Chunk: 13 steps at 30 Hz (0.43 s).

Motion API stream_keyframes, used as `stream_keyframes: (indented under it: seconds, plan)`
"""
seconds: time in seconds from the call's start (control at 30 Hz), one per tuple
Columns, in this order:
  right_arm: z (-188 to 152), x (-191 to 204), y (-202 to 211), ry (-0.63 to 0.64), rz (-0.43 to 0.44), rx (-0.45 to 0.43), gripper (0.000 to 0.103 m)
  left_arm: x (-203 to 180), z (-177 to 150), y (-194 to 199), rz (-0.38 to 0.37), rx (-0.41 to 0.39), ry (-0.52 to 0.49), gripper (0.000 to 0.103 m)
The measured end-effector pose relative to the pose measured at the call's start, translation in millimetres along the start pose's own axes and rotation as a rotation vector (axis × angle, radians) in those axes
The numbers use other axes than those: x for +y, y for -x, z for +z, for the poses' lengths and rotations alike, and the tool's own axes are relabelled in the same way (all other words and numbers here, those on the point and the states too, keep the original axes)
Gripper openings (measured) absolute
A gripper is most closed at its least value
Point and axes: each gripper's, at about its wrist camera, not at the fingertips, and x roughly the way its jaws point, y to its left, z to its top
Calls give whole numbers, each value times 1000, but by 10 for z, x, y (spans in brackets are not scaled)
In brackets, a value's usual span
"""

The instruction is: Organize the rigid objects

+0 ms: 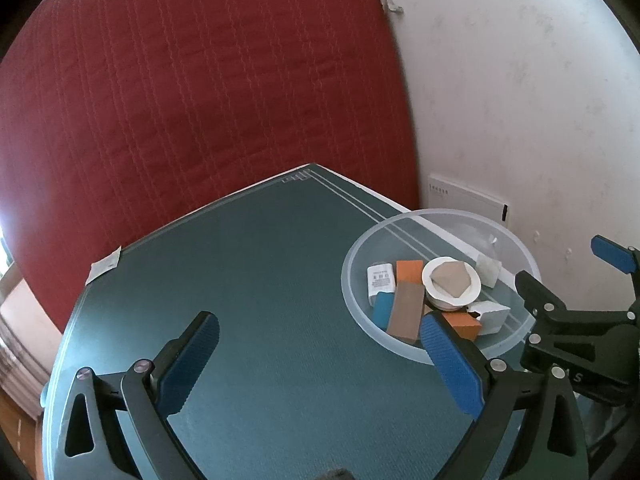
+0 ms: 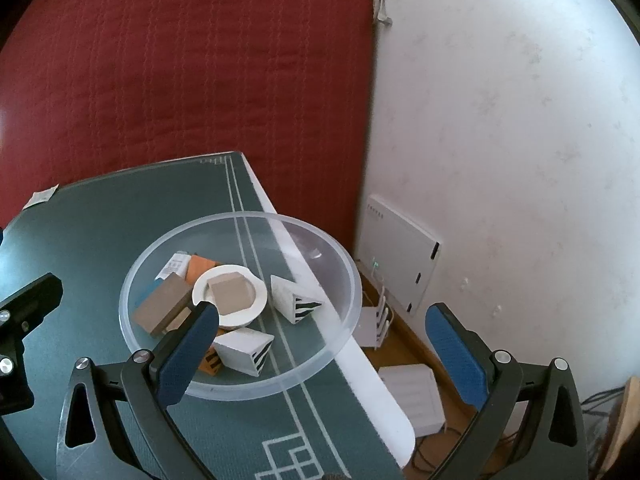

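Note:
A clear plastic bowl (image 1: pixel 356 248) (image 2: pixel 344 264) sits at the right edge of the green table mat. It holds several rigid pieces: a white ring with a tan block (image 1: pixel 451 278) (image 2: pixel 230 294), a brown block (image 1: pixel 405 314) (image 2: pixel 162 306), orange blocks (image 1: pixel 409 270), a white charger (image 1: pixel 380 278), and white zebra-striped wedges (image 2: pixel 294 300). My left gripper (image 1: pixel 320 344) is open and empty, above the mat, left of the bowl. My right gripper (image 2: pixel 320 340) is open and empty, above the bowl's near rim; it also shows in the left wrist view (image 1: pixel 568 268).
The green mat (image 1: pixel 256 280) covers a table whose right edge (image 2: pixel 360 364) drops to the floor. A red mattress (image 1: pixel 200 80) stands behind. A white wall panel (image 2: pixel 400 252), a router (image 2: pixel 374 326) and a white box (image 2: pixel 416 396) lie on the floor, right.

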Motion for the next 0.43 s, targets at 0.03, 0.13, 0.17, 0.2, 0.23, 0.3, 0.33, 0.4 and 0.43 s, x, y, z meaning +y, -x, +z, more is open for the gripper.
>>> stream_keyframes:
  seconds: [0.03, 0.13, 0.17, 0.2, 0.23, 0.3, 0.33, 0.4, 0.43]
  plan:
    - [-6, 1, 1, 0, 1, 1, 103, 1, 1, -6, -1, 1, 0, 102]
    - [-12, 6, -3, 0, 1, 1, 103, 0, -7, -10, -3, 3, 1, 102]
    - [-11, 4, -3, 0, 0, 1, 103, 1, -9, -12, -4, 4, 1, 102]
    - [-12, 5, -4, 0, 0, 1, 103, 2, -12, -13, -5, 6, 2, 102]
    - [-11, 5, -4, 0, 0, 2, 103, 6, -14, -16, -7, 7, 3, 102]
    - [-15, 10, -4, 0, 0, 3, 103, 18, -21, -23, -9, 12, 6, 102]
    - [-28, 15, -9, 0, 1, 4, 103, 24, -24, -28, -9, 14, 7, 102]
    - [-44, 27, -13, 2, 2, 7, 103, 33, -31, -35, -9, 19, 8, 102]
    - [-45, 27, -11, 3, 1, 8, 103, 40, -35, -35, -8, 21, 8, 102]
